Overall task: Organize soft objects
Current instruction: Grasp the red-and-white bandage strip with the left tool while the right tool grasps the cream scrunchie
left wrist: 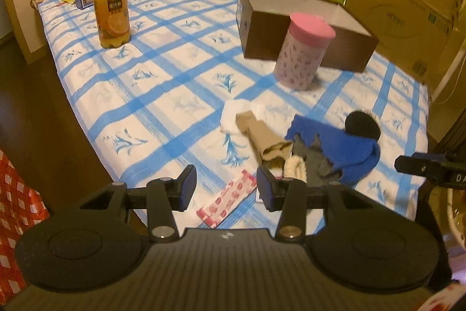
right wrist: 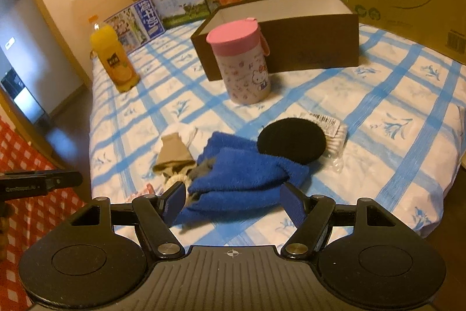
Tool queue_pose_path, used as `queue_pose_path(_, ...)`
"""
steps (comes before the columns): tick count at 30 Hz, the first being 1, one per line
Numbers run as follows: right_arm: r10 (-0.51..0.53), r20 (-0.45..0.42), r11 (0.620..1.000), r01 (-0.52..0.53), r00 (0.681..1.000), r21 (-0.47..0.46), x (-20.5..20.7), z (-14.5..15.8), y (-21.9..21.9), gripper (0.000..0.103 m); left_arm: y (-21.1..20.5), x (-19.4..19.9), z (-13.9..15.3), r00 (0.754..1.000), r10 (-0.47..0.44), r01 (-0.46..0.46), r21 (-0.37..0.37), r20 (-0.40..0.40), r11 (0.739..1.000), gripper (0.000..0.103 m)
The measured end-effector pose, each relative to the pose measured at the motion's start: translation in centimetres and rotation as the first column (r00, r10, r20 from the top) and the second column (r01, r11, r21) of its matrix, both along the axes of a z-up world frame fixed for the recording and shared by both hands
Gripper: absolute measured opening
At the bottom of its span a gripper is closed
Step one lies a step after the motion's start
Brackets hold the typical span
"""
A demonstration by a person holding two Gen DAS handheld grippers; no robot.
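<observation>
Both grippers hover at the near edge of the blue-checked table (left wrist: 163,83), and the landmark here is the blue towel (right wrist: 247,171), lying folded and rumpled close to that edge. The right gripper (right wrist: 233,201) is spread wide, its fingers flanking the towel's near end, though contact can't be made out. Resting on the towel's far end is a black round pad (right wrist: 291,140); left of the towel lies a beige sock (left wrist: 262,136) with a grey cloth (left wrist: 311,156) between them. The left gripper (left wrist: 225,187) is open with nothing between its fingers, poised left of the towel over a pink patterned packet (left wrist: 225,201). Beyond the towel stand a pink-lidded canister (right wrist: 241,63) and an open brown box (right wrist: 291,28).
</observation>
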State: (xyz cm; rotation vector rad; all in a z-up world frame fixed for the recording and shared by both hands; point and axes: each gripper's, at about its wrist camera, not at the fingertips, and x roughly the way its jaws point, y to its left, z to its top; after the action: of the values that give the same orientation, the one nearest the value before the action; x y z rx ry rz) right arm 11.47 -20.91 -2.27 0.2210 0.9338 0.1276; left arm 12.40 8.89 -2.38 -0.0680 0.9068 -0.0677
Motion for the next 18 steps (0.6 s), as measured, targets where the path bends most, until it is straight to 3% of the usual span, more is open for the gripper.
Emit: queue_pose_path(18, 0.026, -0.056, 0.999, -0.027, 0.998, -0.027, 0.7, -2.7, 0.8, 0.072, -1.7, 1.5, -6.9, 0.981, -0.172, 0.182, 0.111, -0.095, 0.977, 0.042)
